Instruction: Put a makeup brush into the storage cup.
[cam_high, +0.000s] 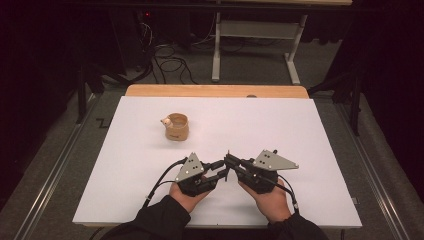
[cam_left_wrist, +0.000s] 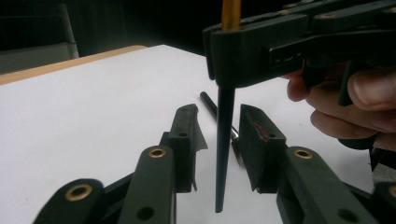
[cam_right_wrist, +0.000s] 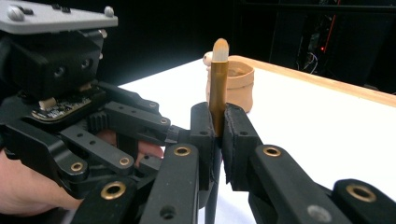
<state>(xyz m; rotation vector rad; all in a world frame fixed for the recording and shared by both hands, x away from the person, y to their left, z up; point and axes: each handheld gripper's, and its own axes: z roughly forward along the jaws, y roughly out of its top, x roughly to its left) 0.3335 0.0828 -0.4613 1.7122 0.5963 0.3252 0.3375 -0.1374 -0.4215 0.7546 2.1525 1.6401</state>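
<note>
A brush with a gold ferrule (cam_right_wrist: 218, 84) and a thin black handle (cam_left_wrist: 223, 140) stands upright, and my right gripper (cam_right_wrist: 218, 109) is shut on it just below the ferrule. In the high view both grippers meet at the table's near middle, the right gripper (cam_high: 228, 161) tip to tip with the left gripper (cam_high: 223, 170). My left gripper (cam_left_wrist: 217, 112) is open, its jaws on either side of the hanging handle without touching it. A tan cup (cam_high: 176, 126) with a small pale figure on its rim stands farther back left.
The white tabletop (cam_high: 300, 130) has a wooden strip (cam_high: 215, 90) along its far edge. A thin dark line (cam_left_wrist: 210, 105) lies on the table behind the handle; I cannot tell whether it is a rod or a shadow. Cables and a table frame sit on the floor beyond.
</note>
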